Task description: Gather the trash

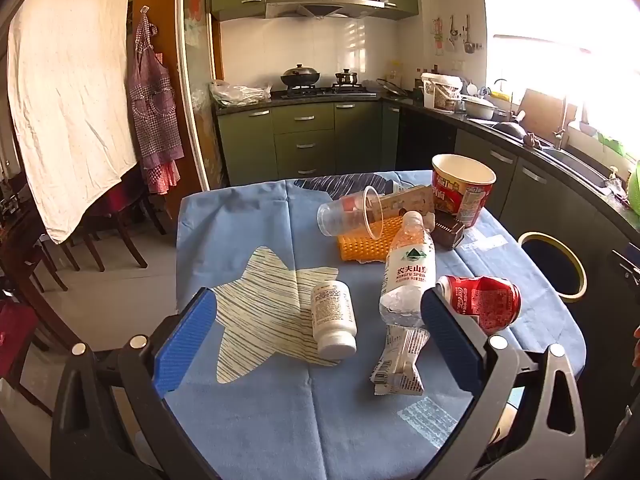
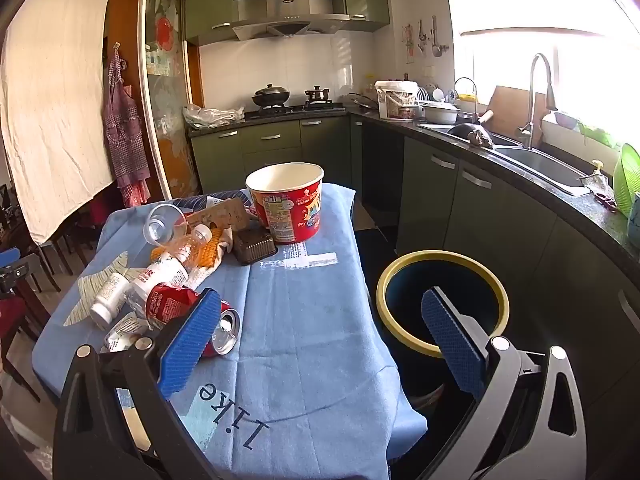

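Trash all still on the blue-clothed table (image 2: 304, 320): crushed cola can (image 1: 480, 300), water bottle (image 1: 408, 268), pill bottle (image 1: 334, 320), wrapper (image 1: 400, 360), plastic cup (image 1: 348, 216), noodle bowl (image 2: 286, 200). Yellow-rimmed bin (image 2: 440, 300) right of the table looks empty, interior too dark to confirm. Left gripper (image 1: 320, 344) and right gripper (image 2: 320, 336) both wide open, holding nothing; collecting not started.

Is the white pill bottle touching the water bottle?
Apart. In the left wrist view, a strip of tablecloth shows between the pill bottle and the water bottle.

Both wrist cams above blue-clothed table (image 1: 256, 420), toward kitchen; shared trash pile, prob. right cam nearer bin (image 2: 442, 300).
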Tool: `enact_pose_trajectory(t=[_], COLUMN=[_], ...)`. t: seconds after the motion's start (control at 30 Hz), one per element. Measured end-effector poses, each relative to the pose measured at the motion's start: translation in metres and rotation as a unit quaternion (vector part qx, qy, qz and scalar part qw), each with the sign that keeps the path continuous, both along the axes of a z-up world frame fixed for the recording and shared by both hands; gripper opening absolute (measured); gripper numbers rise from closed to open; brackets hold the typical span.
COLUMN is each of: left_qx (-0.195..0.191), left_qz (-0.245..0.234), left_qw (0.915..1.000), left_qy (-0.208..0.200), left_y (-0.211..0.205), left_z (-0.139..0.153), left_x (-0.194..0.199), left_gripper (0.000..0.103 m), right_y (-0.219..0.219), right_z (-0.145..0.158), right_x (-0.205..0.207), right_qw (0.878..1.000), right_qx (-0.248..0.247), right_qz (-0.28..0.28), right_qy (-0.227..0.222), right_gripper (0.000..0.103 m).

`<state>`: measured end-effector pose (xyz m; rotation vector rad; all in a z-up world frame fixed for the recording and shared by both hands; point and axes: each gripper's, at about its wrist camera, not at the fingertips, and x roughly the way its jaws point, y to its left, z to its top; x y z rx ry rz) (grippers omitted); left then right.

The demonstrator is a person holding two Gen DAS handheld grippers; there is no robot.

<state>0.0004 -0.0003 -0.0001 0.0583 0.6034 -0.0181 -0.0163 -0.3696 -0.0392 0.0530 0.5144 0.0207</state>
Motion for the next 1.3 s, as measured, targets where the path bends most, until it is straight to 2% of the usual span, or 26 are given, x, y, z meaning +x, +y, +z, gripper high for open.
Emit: enact_pose_trajectory(t=[0.57,0.63,1.3], left_qx=[0.003,0.003,0.005], left_qz=[0.004,-0.007,-0.011], left_qw=[1.0,0.9999,0.9999], left_qy=[0.001,0.007,0.01], left_y=[-0.008,-0.008,-0.008], left_z=[0.0,-0.007,-0.008], left_x=[-0.009,0.0,0.001], left_gripper=[0.097,0.097,0.097], right_y=[-0.002,-0.002,-0.002], right_z=[-0.002,-0.003,-0.006], right_x=[0.0,-0.001,0.002], right_qw=[1.0,1.0,1.0], right_qx=[0.005,0.005,0.005], right_qz=[-0.003,-0.003,-0.002], right_qy=[0.004,0.005,0.007], right_gripper=[0.099,0.099,0.099])
